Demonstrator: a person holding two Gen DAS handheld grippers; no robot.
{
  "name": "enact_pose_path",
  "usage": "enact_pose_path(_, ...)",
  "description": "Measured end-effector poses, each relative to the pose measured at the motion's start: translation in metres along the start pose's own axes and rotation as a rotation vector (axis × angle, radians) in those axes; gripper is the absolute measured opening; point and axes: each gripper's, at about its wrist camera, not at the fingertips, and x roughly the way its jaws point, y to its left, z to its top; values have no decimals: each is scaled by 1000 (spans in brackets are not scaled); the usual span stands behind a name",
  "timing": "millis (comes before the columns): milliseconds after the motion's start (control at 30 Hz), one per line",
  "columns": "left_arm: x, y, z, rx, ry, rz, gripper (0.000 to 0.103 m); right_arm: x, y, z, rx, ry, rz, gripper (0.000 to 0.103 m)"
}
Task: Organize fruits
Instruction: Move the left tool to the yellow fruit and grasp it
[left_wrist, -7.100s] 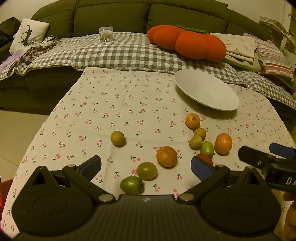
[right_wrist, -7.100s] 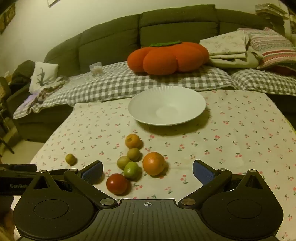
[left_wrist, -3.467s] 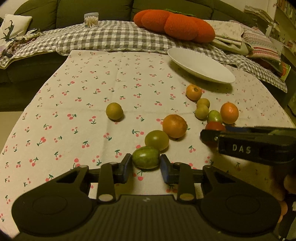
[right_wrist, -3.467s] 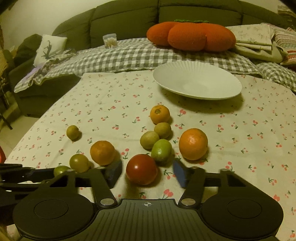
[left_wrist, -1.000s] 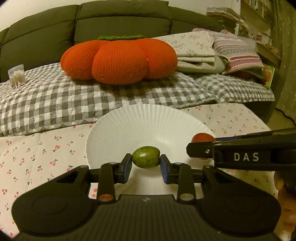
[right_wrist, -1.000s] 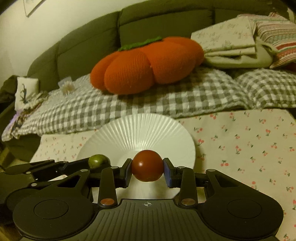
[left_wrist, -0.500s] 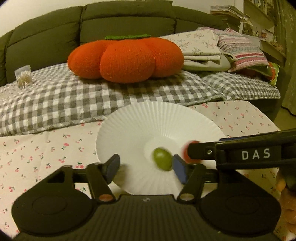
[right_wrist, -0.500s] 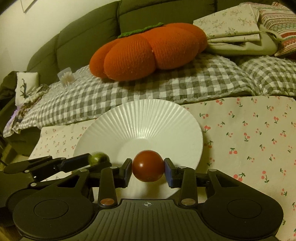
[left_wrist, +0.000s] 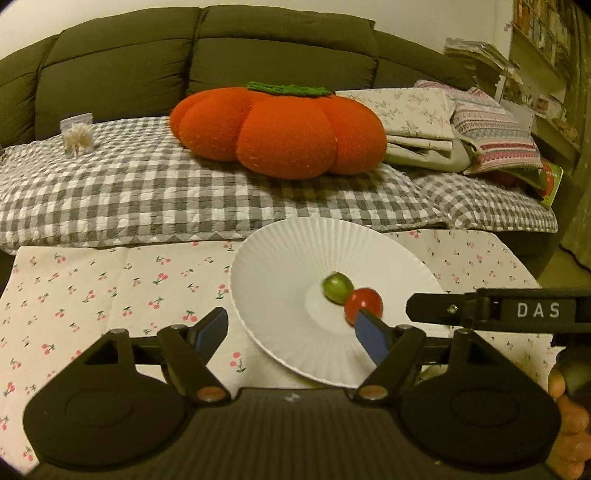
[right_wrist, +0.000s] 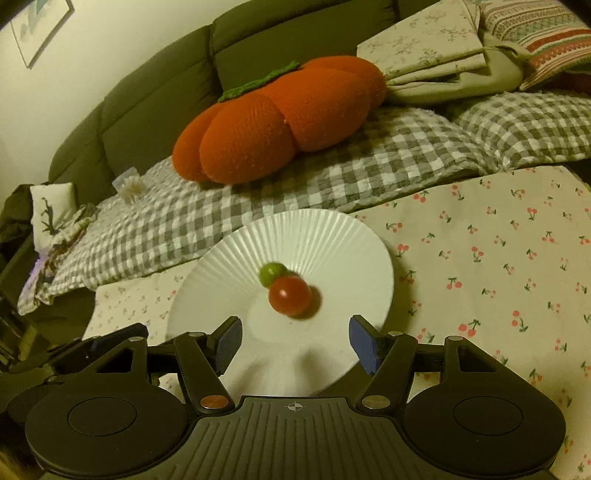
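Your left claw stands wide with nothing between its blue pads; its jaws have just been opening. Your right claw is also parted and empty, and its jaws have just been opening too. In the left wrist view the right claw comes in from the right edge as a dark bar with white letters on it.

Both fruits lie in the white ribbed plate, near its middle. The green fruit is on the far side and the red tomato is on the near side, and they touch each other. Both look a little blurred. In the right wrist view the red tomato sits just in front of the green fruit, between and beyond the two open pads.

The plate rests on the bench, which is covered with a cherry-print cloth, close to its far edge. Behind it is a sofa with a checked blanket and an orange pumpkin cushion.
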Motion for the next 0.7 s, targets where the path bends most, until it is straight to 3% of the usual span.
enact_pose_path(433, -49, 34, 0, -109, -30, -31, 76, -36, -1, -7, 71, -42, 4, 65)
enact_pose_path(700, -79, 52, -12, -146, -21, -9, 77, -52, 1, -15, 84, -40, -4, 67)
